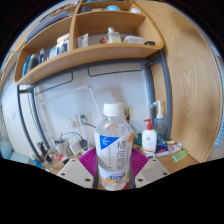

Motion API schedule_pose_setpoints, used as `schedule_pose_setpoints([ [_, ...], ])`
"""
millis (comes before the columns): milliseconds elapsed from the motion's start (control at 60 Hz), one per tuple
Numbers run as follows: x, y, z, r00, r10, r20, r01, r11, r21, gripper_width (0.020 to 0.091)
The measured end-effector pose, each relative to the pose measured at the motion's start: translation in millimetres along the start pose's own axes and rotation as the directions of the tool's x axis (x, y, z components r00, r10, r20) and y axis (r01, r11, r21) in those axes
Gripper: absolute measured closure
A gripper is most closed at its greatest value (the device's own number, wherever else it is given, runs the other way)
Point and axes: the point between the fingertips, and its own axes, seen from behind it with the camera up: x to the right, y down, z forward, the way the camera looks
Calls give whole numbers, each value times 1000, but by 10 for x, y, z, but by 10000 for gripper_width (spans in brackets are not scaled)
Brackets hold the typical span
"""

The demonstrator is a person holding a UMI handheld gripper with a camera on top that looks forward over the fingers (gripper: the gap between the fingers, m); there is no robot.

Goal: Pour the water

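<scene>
One bottle (pixel 114 146), two fingers (pixel 84 165) gripping it

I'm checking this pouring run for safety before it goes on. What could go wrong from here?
The white cap appears to be on the bottle, so tilting now would likely pour nothing. The gripper has its fingers low on the bottle; top-heavy, it might slip or swing when lifted. The pump bottle stands close beside it and might be knocked over by a sideways move.
</scene>
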Motion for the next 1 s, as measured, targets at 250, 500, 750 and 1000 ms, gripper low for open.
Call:
schedule_pose_setpoints([
  [250,306,607,315,992,-121,-19,120,991,-63,683],
  [500,374,997,555,984,-178,-7,177,981,-82,662],
  [750,387,1102,469,986,-169,-14,167,983,-75,567],
  [1000,457,1469,288,986,-167,2,164,962,-217,272],
])
